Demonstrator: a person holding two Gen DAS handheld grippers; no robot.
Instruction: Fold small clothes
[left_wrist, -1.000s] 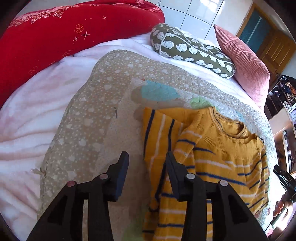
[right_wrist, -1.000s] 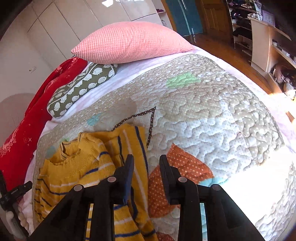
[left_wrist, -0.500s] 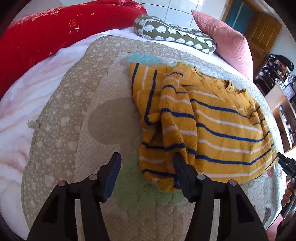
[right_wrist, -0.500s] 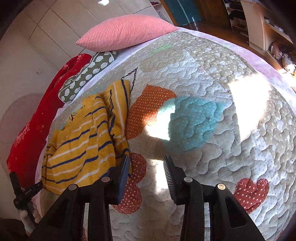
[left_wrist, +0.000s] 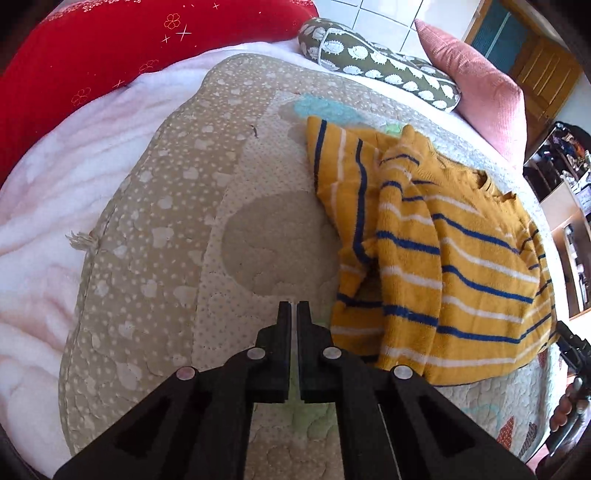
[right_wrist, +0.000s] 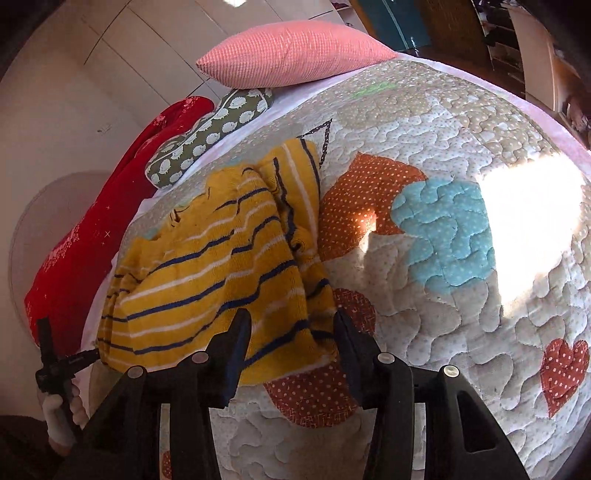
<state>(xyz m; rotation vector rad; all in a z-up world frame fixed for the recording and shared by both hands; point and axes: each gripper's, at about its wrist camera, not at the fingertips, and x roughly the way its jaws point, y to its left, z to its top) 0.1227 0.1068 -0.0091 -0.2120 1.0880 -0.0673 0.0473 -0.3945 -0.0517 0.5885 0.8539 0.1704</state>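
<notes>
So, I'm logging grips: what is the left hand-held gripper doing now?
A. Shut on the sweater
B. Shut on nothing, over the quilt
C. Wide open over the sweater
B: the left hand-held gripper has its fingers nearly together over bare quilt, beside the sweater.

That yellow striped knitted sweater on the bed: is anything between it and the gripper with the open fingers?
Nothing visible. The right gripper hangs open at the near hem of the yellow striped knitted sweater, with only the patchwork quilt underneath.
</notes>
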